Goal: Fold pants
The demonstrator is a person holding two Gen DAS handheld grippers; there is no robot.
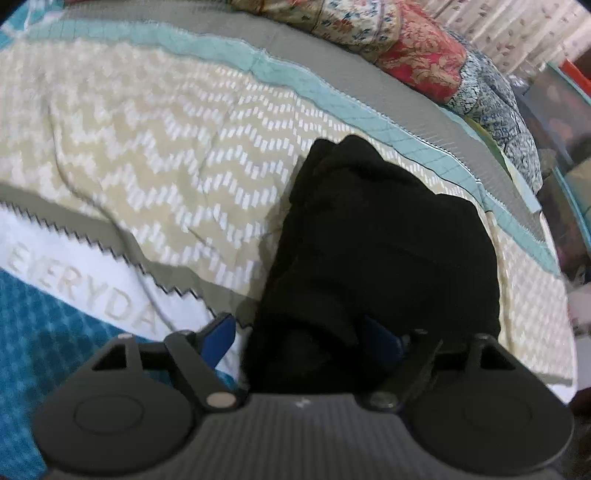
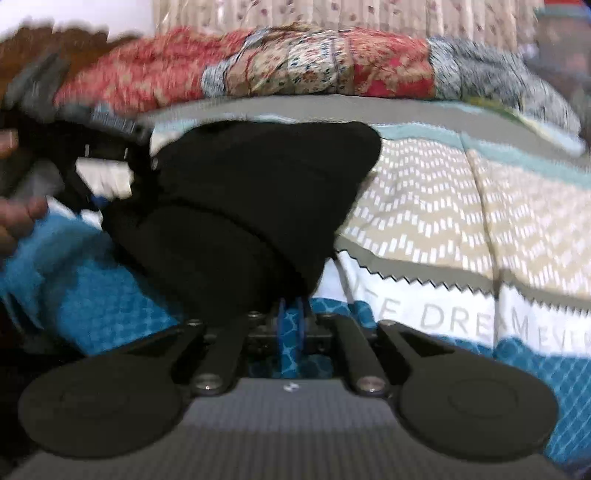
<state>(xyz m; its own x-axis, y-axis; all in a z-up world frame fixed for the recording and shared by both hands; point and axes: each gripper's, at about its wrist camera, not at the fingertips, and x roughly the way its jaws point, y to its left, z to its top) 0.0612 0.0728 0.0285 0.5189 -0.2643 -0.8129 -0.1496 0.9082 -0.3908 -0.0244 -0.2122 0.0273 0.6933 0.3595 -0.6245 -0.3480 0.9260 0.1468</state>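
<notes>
The black pants (image 1: 376,251) lie bunched on the patterned bedspread (image 1: 155,155). In the left wrist view my left gripper (image 1: 306,339) stands wide open, its blue pads (image 1: 221,338) on either side of the near end of the pants; the right pad is partly hidden by cloth. In the right wrist view the pants (image 2: 251,206) hang as a folded bundle, and my right gripper (image 2: 293,314) is shut on their lower edge with the blue fingertips (image 2: 300,325) close together. The left gripper's body (image 2: 110,151) shows at the pants' left edge, held by a hand (image 2: 18,218).
The bedspread (image 2: 443,206) has beige zigzag, teal and white bands with lettering. A floral quilt (image 2: 295,62) is piled along the far side. Curtains (image 2: 332,14) hang behind. Boxes (image 1: 554,118) stand at the far right beyond the bed's edge.
</notes>
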